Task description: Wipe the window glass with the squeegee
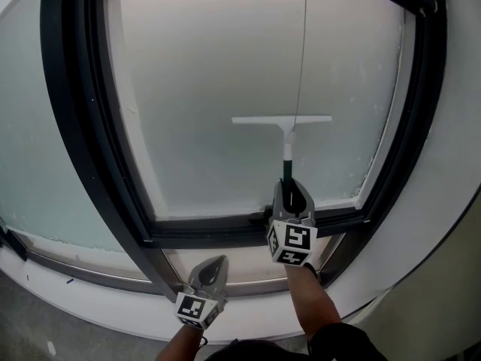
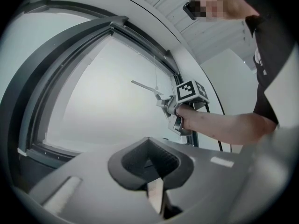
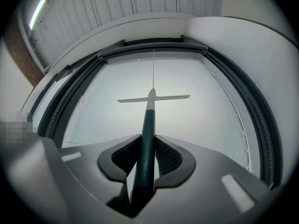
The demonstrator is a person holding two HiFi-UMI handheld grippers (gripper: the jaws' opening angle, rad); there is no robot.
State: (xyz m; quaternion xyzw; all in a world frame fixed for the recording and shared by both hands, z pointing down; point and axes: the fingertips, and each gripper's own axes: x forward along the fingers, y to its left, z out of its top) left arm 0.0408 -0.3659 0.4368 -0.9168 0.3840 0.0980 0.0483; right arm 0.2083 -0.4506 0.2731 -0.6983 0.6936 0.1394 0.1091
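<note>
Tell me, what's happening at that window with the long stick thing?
A person is cleaning a window with a gripper in each hand. The right gripper is clamped on the dark handle of a white squeegee. Its blade sits level against the window glass, around the middle of the pane. The left gripper is shut with nothing in it, held low by the dark window frame.

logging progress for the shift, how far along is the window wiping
Done: the right gripper is shut on the squeegee handle, and the blade appears to rest level on the glass, in the pane's lower half. In hand: that placement, ready for a stroke. Left: hard to judge; the glass looks evenly hazy, with no clearly wiped strip. The left gripper is shut and empty, low by the frame.
</note>
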